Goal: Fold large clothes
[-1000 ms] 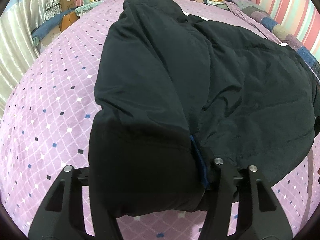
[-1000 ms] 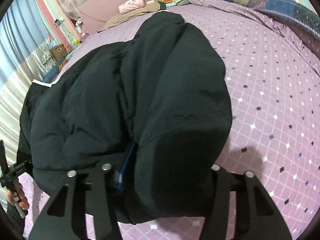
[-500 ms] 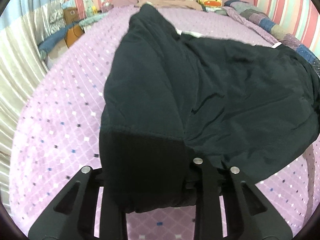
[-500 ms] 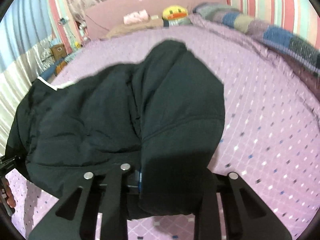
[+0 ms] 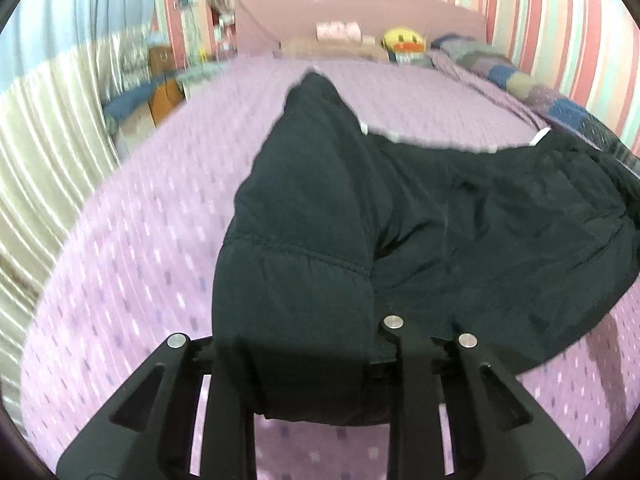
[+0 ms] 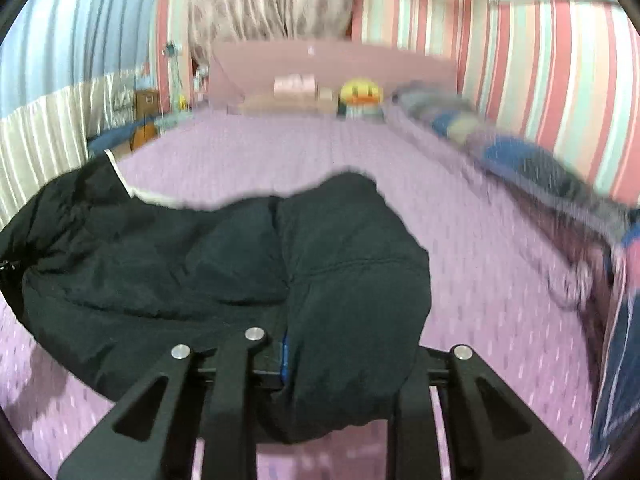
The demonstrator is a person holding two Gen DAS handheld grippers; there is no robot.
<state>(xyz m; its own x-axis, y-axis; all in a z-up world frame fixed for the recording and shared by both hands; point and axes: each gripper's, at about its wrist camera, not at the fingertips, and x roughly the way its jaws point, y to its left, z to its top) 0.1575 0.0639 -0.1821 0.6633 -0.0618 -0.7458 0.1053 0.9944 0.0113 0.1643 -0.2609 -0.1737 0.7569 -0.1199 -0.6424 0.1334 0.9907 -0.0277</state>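
A large black padded jacket [image 5: 460, 216] lies spread across the purple bed [image 5: 140, 264]. My left gripper [image 5: 304, 376] is shut on the jacket's near left hem and holds it lifted off the bed. My right gripper [image 6: 324, 380] is shut on the near right hem of the same jacket [image 6: 160, 264], also lifted, and a blue inner edge [image 6: 285, 356] shows by its left finger. The cloth hides the fingertips in both views. The jacket sags between the two grippers.
The pink headboard [image 5: 360, 12] stands at the far end, with a yellow duck plush [image 5: 402, 42] and a pink pillow [image 5: 338, 32]. A patchwork quilt [image 6: 520, 160] runs along the right edge by the striped wall. Curtains and boxes [image 5: 160, 80] are on the left.
Both grippers have risen and pulled back with the jacket's hem in them. The near part of the jacket has lifted off the bed, and the headboard and walls have come into view.
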